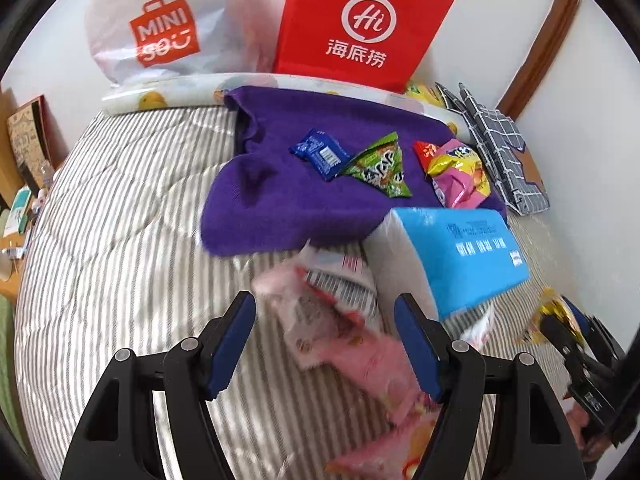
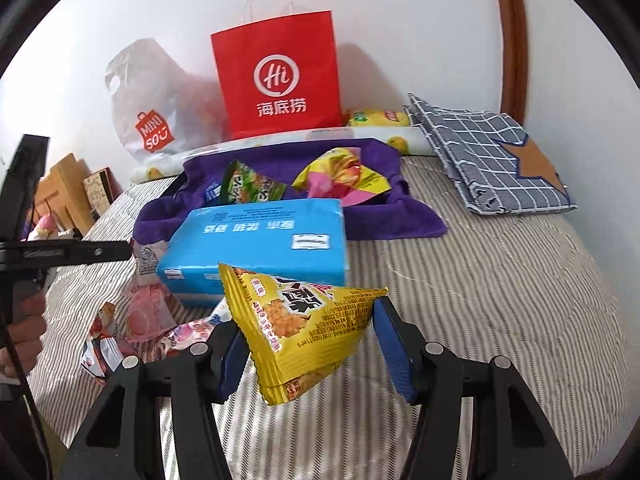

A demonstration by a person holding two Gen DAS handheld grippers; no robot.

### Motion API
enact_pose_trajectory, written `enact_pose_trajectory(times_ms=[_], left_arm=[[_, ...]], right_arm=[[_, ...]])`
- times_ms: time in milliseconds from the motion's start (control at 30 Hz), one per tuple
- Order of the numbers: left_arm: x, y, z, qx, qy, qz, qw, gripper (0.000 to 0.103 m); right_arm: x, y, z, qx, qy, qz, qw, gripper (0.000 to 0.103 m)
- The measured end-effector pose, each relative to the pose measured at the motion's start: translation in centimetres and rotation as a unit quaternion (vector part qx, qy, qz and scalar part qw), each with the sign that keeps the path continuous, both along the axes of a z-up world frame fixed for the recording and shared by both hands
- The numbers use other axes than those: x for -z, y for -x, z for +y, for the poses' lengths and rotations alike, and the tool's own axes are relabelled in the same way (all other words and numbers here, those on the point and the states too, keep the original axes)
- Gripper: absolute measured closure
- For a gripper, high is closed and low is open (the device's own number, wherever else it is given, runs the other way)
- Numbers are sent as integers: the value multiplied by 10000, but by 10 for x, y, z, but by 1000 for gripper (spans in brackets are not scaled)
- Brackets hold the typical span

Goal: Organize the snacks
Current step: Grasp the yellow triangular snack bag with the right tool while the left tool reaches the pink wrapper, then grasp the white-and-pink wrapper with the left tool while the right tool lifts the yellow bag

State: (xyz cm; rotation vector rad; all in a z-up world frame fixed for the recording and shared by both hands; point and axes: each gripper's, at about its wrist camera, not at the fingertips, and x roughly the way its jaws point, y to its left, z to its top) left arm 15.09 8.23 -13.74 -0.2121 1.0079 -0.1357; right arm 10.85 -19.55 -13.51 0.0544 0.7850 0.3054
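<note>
My left gripper (image 1: 326,344) is open over a blurred pink and white snack packet (image 1: 340,320) lying on the striped bed. My right gripper (image 2: 306,344) is shut on a yellow triangular snack bag (image 2: 296,328) held above the bed; it also shows in the left wrist view (image 1: 556,312). On a purple towel (image 1: 280,184) lie a blue packet (image 1: 320,152), a green triangular bag (image 1: 380,168) and a pink and yellow bag (image 1: 460,176). More pink packets (image 2: 140,320) lie left of the right gripper.
A blue tissue pack (image 1: 452,252) lies on the bed by the towel. A red paper bag (image 1: 360,24) and a white MINISO plastic bag (image 1: 164,32) stand against the wall. A folded checked cloth (image 2: 488,160) lies at the right. A wooden bedside stand (image 1: 16,160) is at left.
</note>
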Motion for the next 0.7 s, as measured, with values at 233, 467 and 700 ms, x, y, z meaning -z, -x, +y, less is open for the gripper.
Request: enact_pose_trajectory(times_ms=[233,467,700], left_arm=[[23,-22,-16,239,-371,190,9988,31],[34,-30,-32,387,-911,100,9950,36],[31,-27,-40,524,-1167,-84,9918,52]], right_arm=[[3,-2,-21,212,-54,45,9998,47],[10,-9,-30,334,-109,161,9993,47],[9,-8,-28,308,-121,155,9993,47]])
